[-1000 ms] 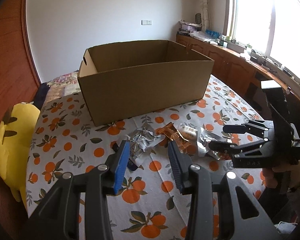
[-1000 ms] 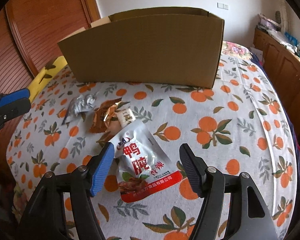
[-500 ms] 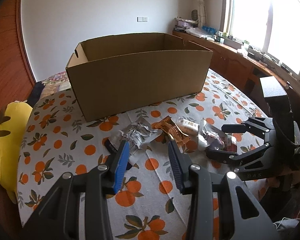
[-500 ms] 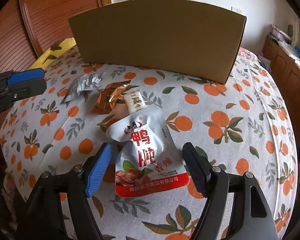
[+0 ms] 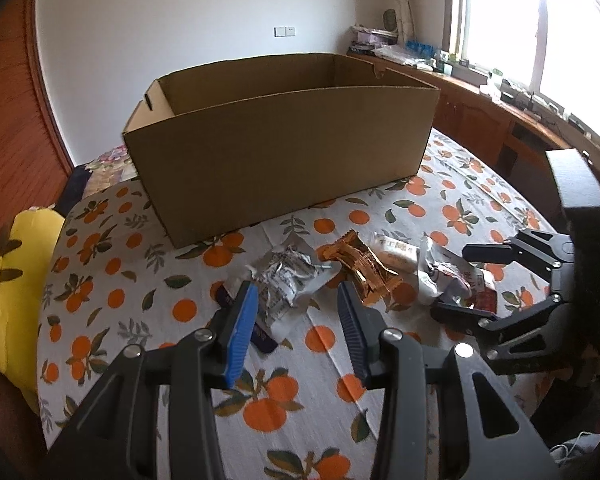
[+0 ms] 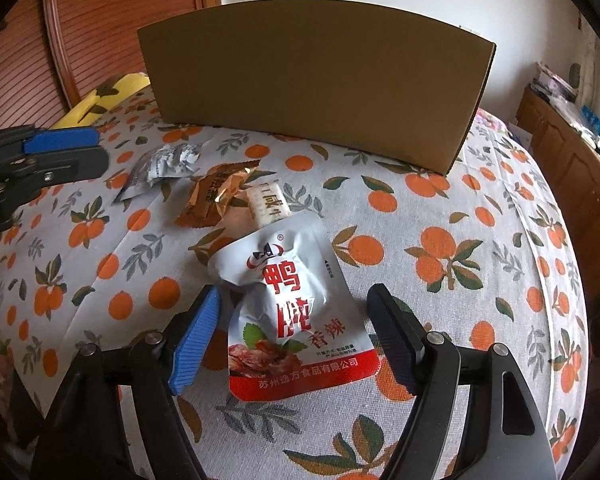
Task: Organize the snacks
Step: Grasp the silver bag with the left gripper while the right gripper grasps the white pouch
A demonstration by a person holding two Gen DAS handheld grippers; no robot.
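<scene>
Lying along the table's (image 5: 500,200) left edge is a yellow cushion (image 5: 16,276); the cardboard box (image 5: 280,152) stands open toward the far edge on the orange-print cloth. In front of the box the snacks run in a row across the middle: a crumpled silver packet (image 5: 288,280) over a dark wrapper (image 5: 260,338), an orange-brown packet (image 5: 364,268), a small white bar (image 5: 396,250), then the white-and-red pouch (image 6: 296,304) nearest the right side. The left gripper (image 5: 296,324) hangs above the near side of the silver packet, jaws narrowly parted and pressing on nothing. The right gripper (image 6: 294,336) has its jaws set wide, having just been opening, with the pouch lying between them on the cloth; the pads stand clear of its sides.
</scene>
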